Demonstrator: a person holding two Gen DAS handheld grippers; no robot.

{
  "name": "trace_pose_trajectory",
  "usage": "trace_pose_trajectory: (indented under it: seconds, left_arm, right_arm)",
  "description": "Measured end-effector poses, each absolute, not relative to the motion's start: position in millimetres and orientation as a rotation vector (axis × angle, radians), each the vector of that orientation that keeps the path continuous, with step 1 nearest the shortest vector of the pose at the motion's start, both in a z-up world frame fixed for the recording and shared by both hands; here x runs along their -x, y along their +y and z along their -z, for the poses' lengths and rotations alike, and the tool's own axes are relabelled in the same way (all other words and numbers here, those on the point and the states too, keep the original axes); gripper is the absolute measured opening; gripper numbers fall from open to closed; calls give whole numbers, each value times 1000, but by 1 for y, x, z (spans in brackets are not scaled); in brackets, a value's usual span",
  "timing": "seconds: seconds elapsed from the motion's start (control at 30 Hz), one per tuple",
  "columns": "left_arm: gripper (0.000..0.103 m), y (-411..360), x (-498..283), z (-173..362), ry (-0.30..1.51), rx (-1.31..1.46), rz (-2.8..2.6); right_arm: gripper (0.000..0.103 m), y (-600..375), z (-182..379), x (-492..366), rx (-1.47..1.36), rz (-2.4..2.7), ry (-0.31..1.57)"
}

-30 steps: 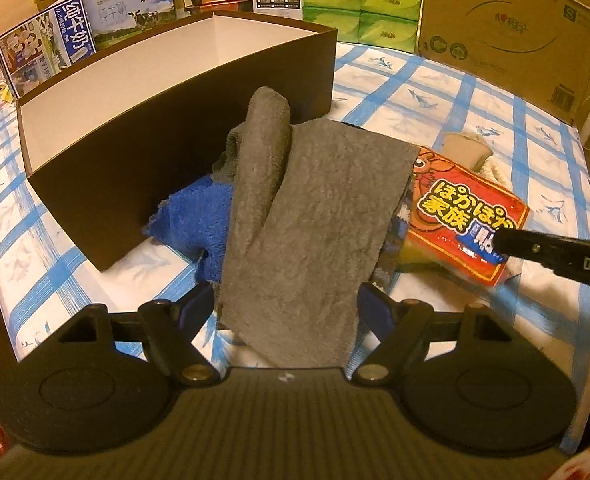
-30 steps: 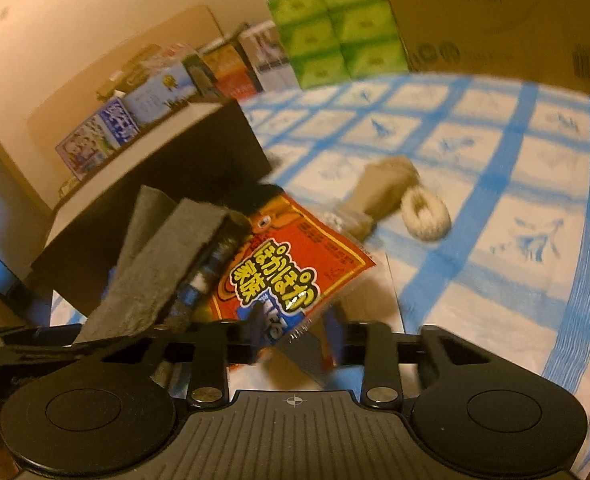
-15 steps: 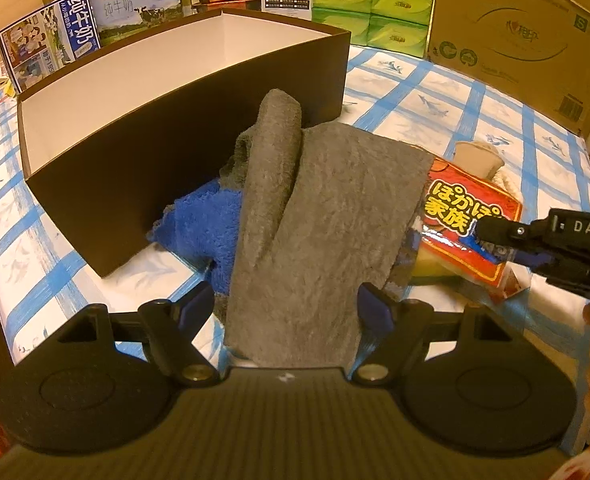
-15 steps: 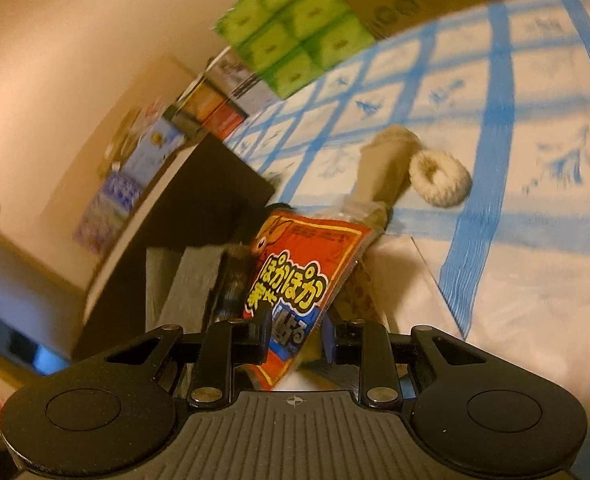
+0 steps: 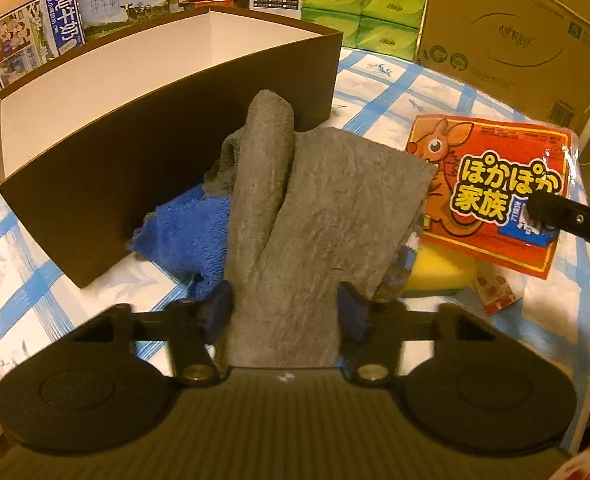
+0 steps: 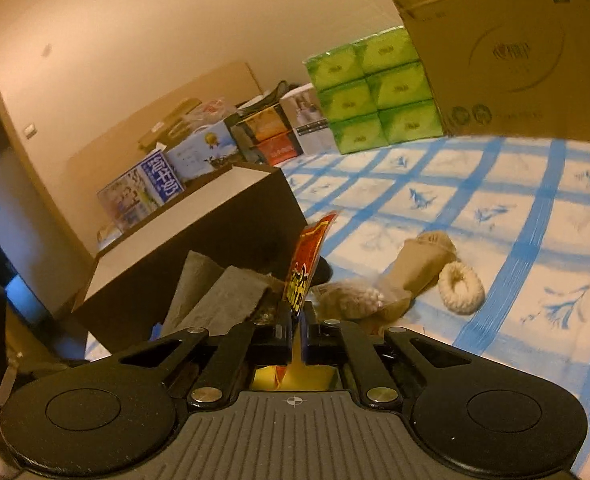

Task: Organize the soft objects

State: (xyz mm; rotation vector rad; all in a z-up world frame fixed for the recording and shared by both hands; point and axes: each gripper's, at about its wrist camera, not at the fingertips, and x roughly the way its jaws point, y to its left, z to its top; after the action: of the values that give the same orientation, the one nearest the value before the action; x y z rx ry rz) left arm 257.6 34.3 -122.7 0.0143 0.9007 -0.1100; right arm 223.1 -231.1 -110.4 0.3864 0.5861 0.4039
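Looking along the left gripper (image 5: pixel 285 308), its jaws are closing, about half open, with the grey towel (image 5: pixel 315 216) running up between them toward twelve o'clock; whether the pads press it I cannot tell. A blue cloth (image 5: pixel 183 236) lies under the towel at ten o'clock, touching the dark box (image 5: pixel 135 184), whose white inside is open. At three o'clock the right gripper's black finger grips the lower edge of the red packet (image 5: pixel 491 184), which is lifted over a yellow sponge (image 5: pixel 439 272).

From the right wrist, the right gripper (image 6: pixel 297 320) is closed tight on the red packet (image 6: pixel 307 264), seen edge-on at twelve o'clock. A beige sock (image 6: pixel 415 264) and a woolly ring (image 6: pixel 461 286) lie on the blue-checked sheet (image 6: pixel 495 200) at two o'clock.
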Motion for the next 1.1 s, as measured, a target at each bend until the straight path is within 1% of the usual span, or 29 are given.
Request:
trace_pose_trajectory:
  seconds: [0.03,0.07,0.17,0.37,0.7,1.0,1.1]
  left_arm:
    - [30,35,-257,122,896,-15,113]
    - [25,37,-255,120,890,-8,124]
    - [19,41,-250,112,866,24,147]
    - [17,35,-240,85,821,22,184]
    - [16,28,-222,29,739,21,173]
    - [17,32,-213,-15,748,93,153]
    - [18,27,-216,-19,779,100,156]
  right_arm:
    - [3,-230,109,-221,-375,-402,585]
    - [3,-230,108,-221,-362,-400,586]
    - [2,-228,101,-219,-353,-404,577]
    - [1,-230,76,-216,-318,-399,559]
    - [1,-240,36,-200,-286,-403,520]
    - [1,-263,14,-183,-339,-409,506]
    - [1,-272,12,-179,-346,-412,509]
